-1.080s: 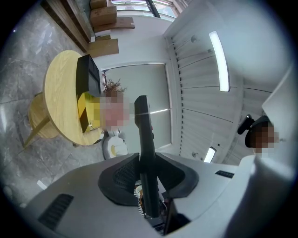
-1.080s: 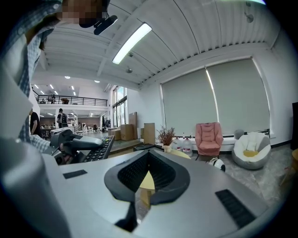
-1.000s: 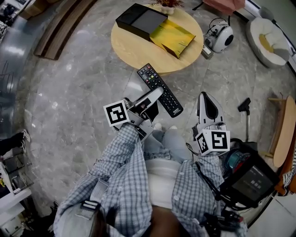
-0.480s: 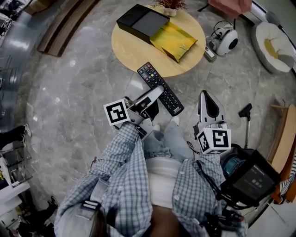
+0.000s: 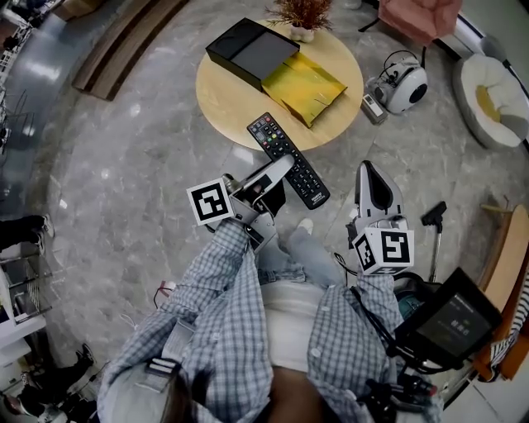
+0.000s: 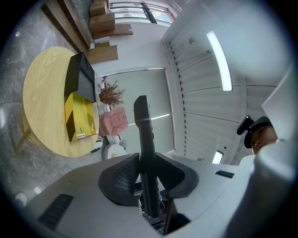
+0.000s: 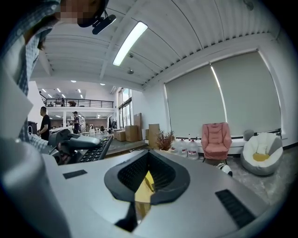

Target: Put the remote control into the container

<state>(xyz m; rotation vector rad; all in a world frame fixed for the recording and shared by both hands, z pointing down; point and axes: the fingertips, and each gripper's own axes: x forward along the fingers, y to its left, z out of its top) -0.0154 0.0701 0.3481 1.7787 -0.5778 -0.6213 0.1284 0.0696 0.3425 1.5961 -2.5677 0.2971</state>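
Head view puts me in the carry step. My left tongs [image 5: 283,165] are clamped on the near end of the long black plastic remote control [image 5: 269,136], which juts out ahead of them above the floor with its buttons facing up. Left gripper view confirms the grip, with a pad pressed against the remote on either side. My right tongs [image 5: 372,175] are closed tight with nothing in them, near the left pair and free to help.

The low black rectangular container [image 5: 252,51] with a grey inside lies well ahead of the left tongs on the round pale wooden worktop [image 5: 227,91]. A crumpled yellow paper bag [image 5: 304,85] lies right against it. Nothing is in the box yet, as far as I can judge. Next I need to carry the remote above the box, line it up with the long side, lower it and only then let go. The bag may crowd that approach.

A small dried plant [image 5: 302,15] stands at the worktop's far edge. Polished grey marble floor [image 5: 124,182] spreads all round. Ahead of the right tongs are a round white machine [image 5: 402,85], a pink armchair [image 5: 413,16] further off and a white beanbag seat [image 5: 492,87].
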